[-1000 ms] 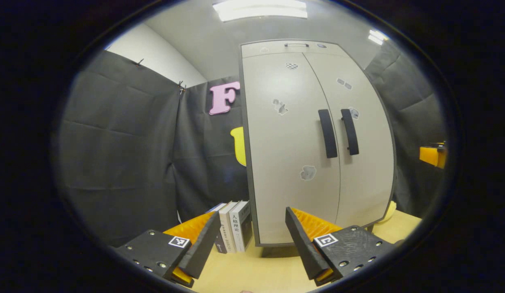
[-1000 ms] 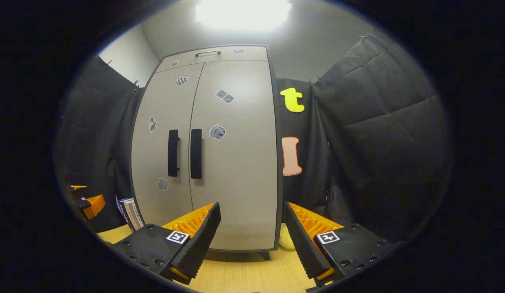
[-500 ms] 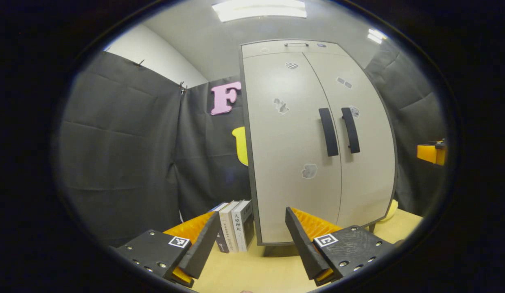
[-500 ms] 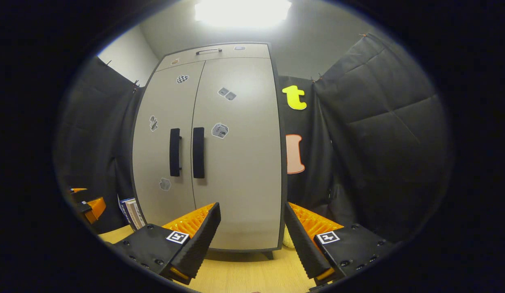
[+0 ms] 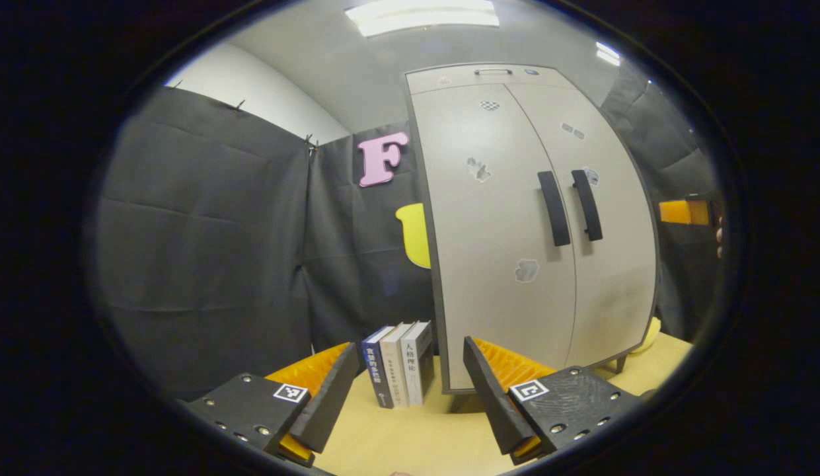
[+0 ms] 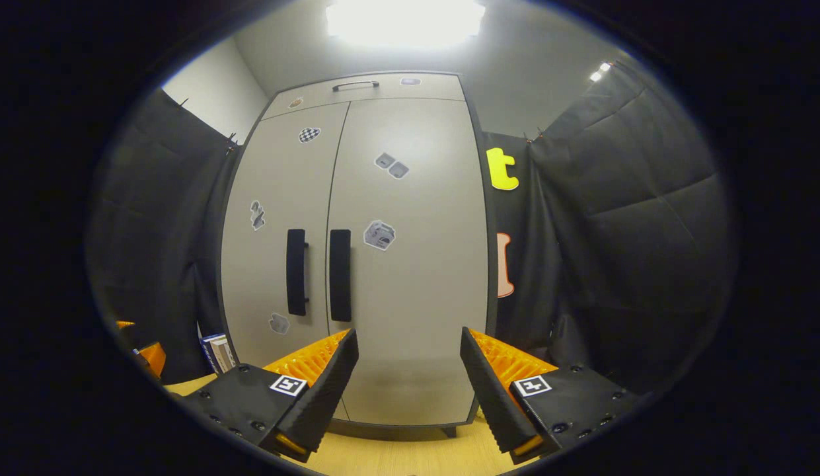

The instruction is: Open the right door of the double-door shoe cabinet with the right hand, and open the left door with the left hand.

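Note:
A grey double-door shoe cabinet [image 6: 410,277] stands on the wooden table, both doors closed. Two black vertical handles sit side by side at the middle seam: the left door handle [image 6: 296,272] and the right door handle [image 6: 339,275]. In the left gripper view the cabinet [image 5: 495,264] is off to the right, with its left handle [image 5: 554,208] and right handle [image 5: 587,205]. My left gripper [image 5: 410,390] is open and empty, well short of the cabinet. My right gripper [image 6: 410,383] is open and empty, facing the right door from a distance. The right gripper's orange body [image 5: 677,211] shows at the far right.
Three upright books [image 5: 400,371] stand against the cabinet's left side on the light wooden table [image 5: 416,443]. A yellow object [image 5: 649,334] peeks from behind the cabinet's right foot. Black cloth walls close in on both sides. The left gripper's orange part [image 6: 150,357] shows low at left.
The left gripper has turned a little left, so the cabinet and books slid right in its view. The right gripper has risen and come closer; the cabinet looks lower and larger.

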